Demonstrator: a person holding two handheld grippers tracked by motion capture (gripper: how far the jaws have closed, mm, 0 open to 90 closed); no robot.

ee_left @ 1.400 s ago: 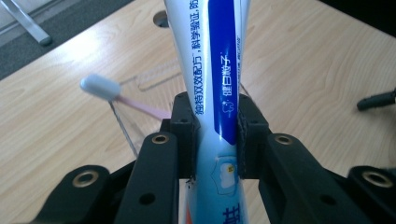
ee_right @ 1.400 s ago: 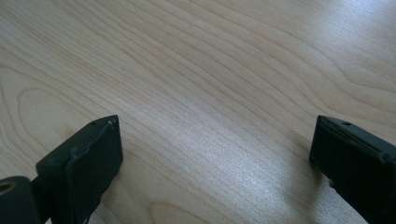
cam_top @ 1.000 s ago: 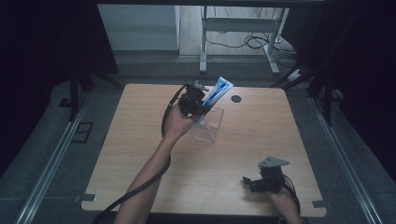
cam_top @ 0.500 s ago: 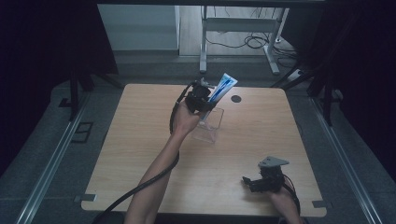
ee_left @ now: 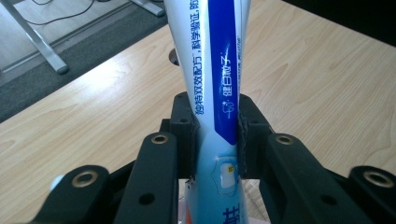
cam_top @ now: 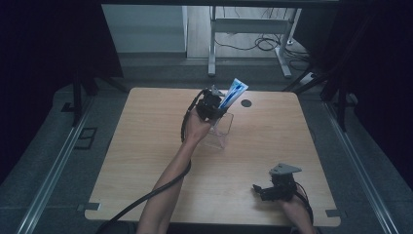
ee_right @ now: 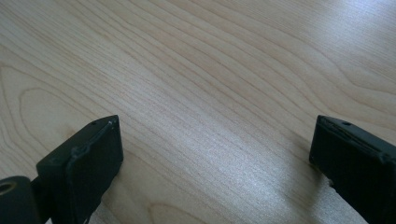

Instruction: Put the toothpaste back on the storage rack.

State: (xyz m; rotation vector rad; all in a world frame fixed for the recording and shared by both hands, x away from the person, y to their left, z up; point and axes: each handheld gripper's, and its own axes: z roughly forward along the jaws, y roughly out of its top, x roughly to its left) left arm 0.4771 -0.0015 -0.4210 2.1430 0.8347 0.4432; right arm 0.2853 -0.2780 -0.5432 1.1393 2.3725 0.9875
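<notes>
Blue-and-white plastic toothpaste tube point(cam_top: 233, 94) clamped mid-body in left hand-held gripper point(cam_top: 213, 105), tilted just above clear plastic box point(cam_top: 219, 130) at far centre of light wooden table point(cam_top: 146, 146), probably for dropping in. Right hand-held gripper point(cam_top: 265, 191) parked near front edge, jaws apart, idle.

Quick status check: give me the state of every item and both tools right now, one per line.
Toothpaste tube: clamped between the left tool's jaws, held tilted above the container.
Clear plastic container: upright on the table, open at the top.
Left tool: shut on the toothpaste tube, raised over the container.
Right tool: open, holding nothing, low at the table's near right.
Table: wooden top, dark round hole near its far edge.
</notes>
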